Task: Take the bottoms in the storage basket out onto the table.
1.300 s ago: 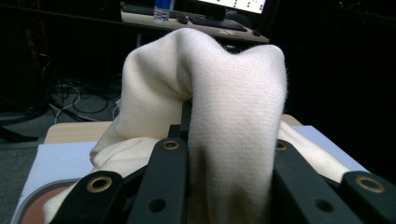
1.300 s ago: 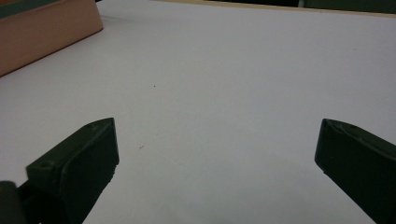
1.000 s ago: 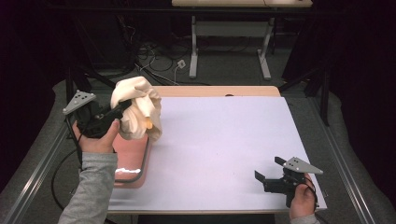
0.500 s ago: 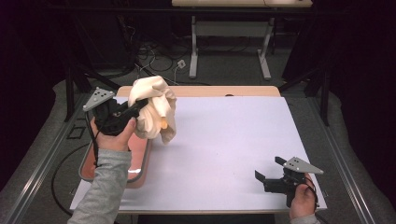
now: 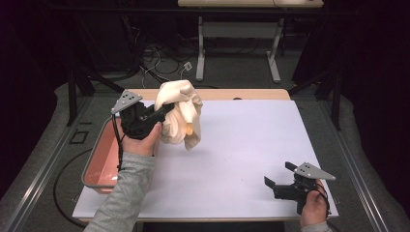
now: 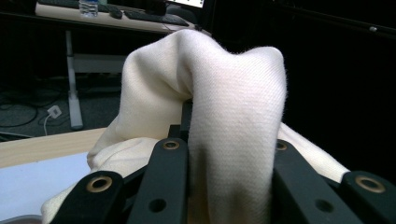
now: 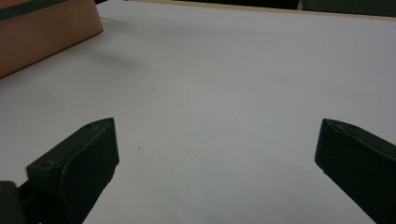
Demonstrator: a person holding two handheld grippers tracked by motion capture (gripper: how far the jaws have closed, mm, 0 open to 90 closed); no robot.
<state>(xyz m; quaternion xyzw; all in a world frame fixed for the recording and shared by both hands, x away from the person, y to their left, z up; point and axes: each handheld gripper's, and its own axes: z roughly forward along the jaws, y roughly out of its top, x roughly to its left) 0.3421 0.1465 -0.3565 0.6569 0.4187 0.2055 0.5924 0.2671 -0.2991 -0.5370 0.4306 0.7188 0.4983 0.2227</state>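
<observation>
A cream cloth (image 5: 181,113) hangs bunched in the air over the left part of the white table sheet, and my left gripper (image 5: 167,110) is shut on its top. In the left gripper view the cloth (image 6: 224,116) drapes over and between the black jaws, hiding their tips. My right gripper (image 5: 276,180) rests low near the table's front right corner, held by a hand, jaws wide apart. In the right gripper view, my right gripper (image 7: 217,154) has only bare white sheet between its two black fingers (image 7: 88,154).
A salmon-pink bin (image 5: 99,157) sits at the table's left edge beside the left forearm; its wall (image 7: 44,35) also appears far off. The white sheet (image 5: 251,145) covers most of the wooden table. Desk legs and cables lie on the floor behind.
My left gripper has carried the cloth up out of the pink bin and to the right, over the white sheet. The right gripper has stayed put.
</observation>
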